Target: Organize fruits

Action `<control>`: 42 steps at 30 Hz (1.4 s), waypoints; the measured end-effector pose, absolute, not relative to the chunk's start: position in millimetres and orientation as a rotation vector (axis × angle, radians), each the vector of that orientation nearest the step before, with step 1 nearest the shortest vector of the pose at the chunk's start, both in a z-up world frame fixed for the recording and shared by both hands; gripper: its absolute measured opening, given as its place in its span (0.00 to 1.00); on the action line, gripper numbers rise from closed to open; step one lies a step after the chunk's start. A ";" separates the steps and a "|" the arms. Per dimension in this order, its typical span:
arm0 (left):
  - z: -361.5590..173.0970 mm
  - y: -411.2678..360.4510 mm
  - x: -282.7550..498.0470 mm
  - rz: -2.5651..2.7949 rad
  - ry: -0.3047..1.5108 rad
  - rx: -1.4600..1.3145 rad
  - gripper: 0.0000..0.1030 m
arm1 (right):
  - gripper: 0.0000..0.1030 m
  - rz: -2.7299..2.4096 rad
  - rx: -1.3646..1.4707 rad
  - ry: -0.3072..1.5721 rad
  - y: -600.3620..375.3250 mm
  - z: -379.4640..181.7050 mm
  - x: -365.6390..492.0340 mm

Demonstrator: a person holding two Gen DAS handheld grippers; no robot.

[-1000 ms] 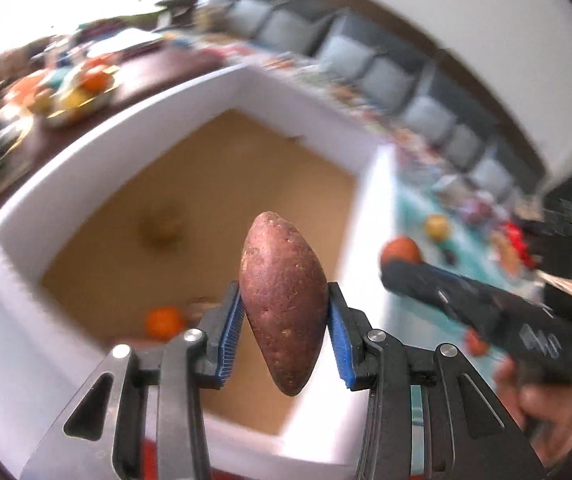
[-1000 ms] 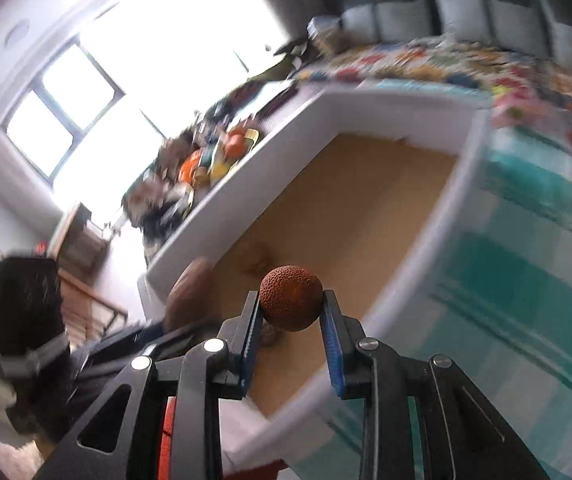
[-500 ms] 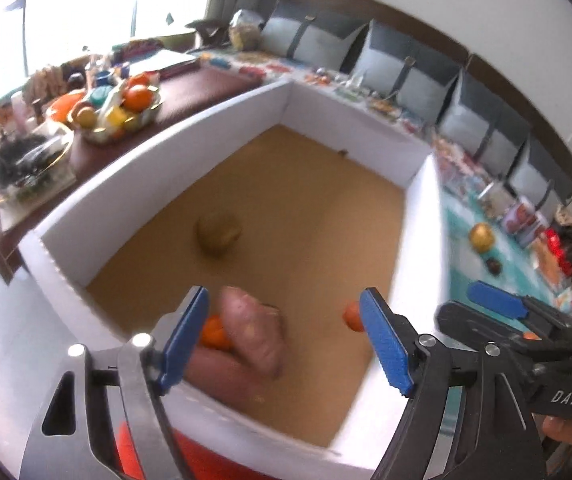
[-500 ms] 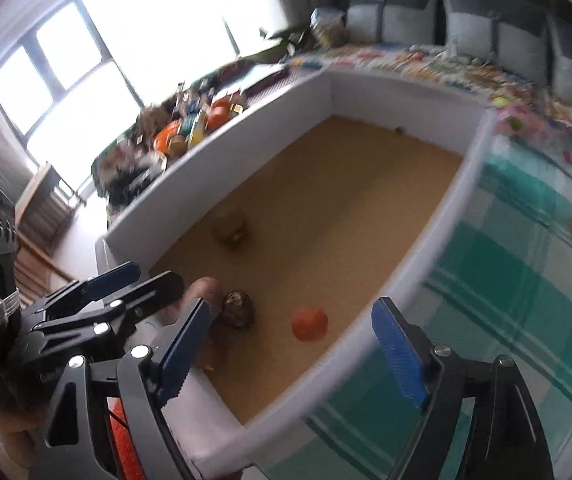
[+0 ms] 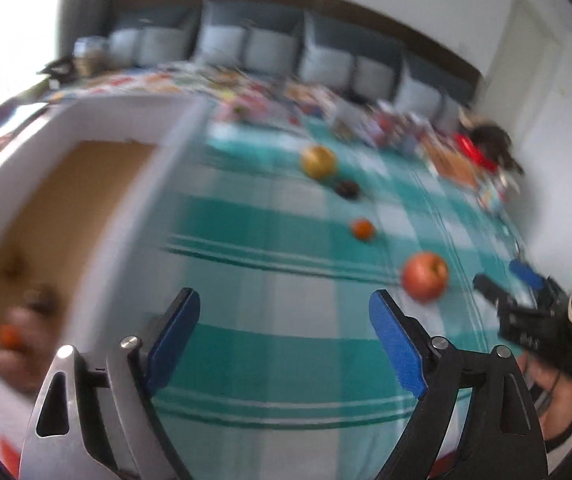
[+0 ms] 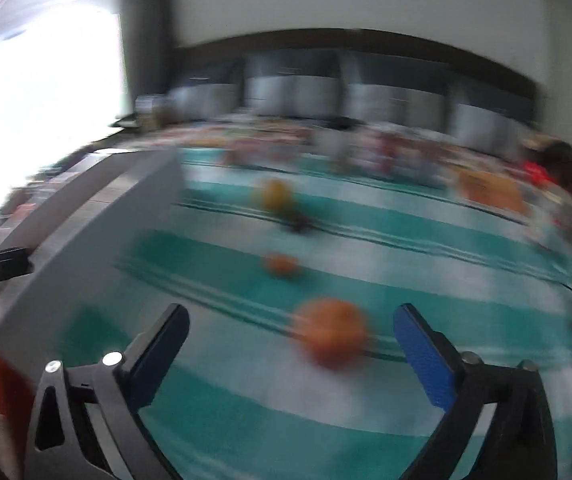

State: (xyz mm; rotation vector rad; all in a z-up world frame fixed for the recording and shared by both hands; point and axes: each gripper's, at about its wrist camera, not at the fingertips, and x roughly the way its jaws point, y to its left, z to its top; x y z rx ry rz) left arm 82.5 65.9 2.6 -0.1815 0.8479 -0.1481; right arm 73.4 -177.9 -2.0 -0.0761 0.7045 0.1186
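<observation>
My left gripper [image 5: 283, 304] is over the teal checked cloth [image 5: 269, 352], its jaws wide and still opening with nothing between them. The white box [image 5: 165, 152] with a brown floor lies to its left, with blurred fruit [image 5: 13, 332] in its near corner. On the cloth lie a red apple [image 5: 424, 282], a small orange [image 5: 362, 229], a dark fruit [image 5: 346, 189] and a yellow fruit [image 5: 318, 161]. My right gripper [image 6: 292, 320] also hangs over the cloth, jaws still opening and empty, the blurred apple [image 6: 332, 338] just beyond them. It shows at the right edge of the left wrist view as the right gripper [image 5: 506, 280].
A row of grey cushions [image 5: 326, 60] lines the far wall. Colourful clutter [image 5: 398, 132] crowds the far end of the cloth. The box wall [image 6: 97, 232] stands to the left in the right wrist view. A hand [image 5: 554, 392] holds the right gripper.
Both grippers opened and dropped their loads, the sweet potato and the brown round fruit, into the box. Both then swung right, away from the box and out over the cloth.
</observation>
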 end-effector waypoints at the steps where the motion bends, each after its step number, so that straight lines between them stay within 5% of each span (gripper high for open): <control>1: -12.5 48.6 93.6 -0.165 0.872 -0.165 0.85 | 0.99 0.059 -0.077 0.704 -197.1 -10.5 74.1; 13: -109.6 -15.8 165.9 -0.011 0.945 0.023 0.86 | 0.99 -0.223 0.123 0.843 -342.0 -80.5 108.3; 42: -113.0 -15.8 166.9 -0.016 0.931 0.005 0.92 | 1.00 -0.208 0.080 0.949 -332.2 -109.3 114.9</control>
